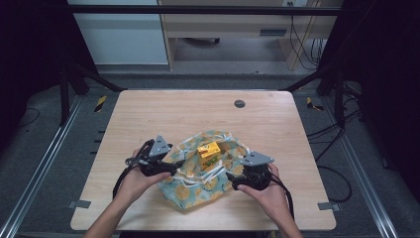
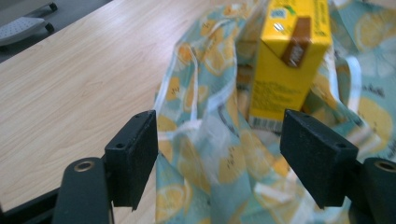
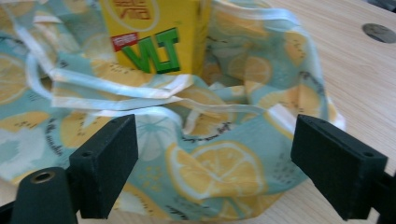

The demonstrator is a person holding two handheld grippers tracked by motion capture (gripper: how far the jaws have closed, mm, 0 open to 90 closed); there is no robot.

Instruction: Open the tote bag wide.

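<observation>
Yellow carton [image 1: 209,149] upright in lemon-print bag [image 1: 198,191], left claw [image 2: 219,161] and right claw [image 3: 212,170] both spread apart

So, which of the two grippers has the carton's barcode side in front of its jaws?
The left gripper. Its view shows the yellow drink carton with the barcode low down; the right gripper faces the carton's green-lettered side.

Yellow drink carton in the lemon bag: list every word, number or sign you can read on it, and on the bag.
"VLT", big green letters on the yellow carton.
Red label and brown lettering above it: too blurred to read.
Barcode and small print on the carton's side: too small to read.
Dark script on the lemon-print bag: blurred, unreadable.
</observation>
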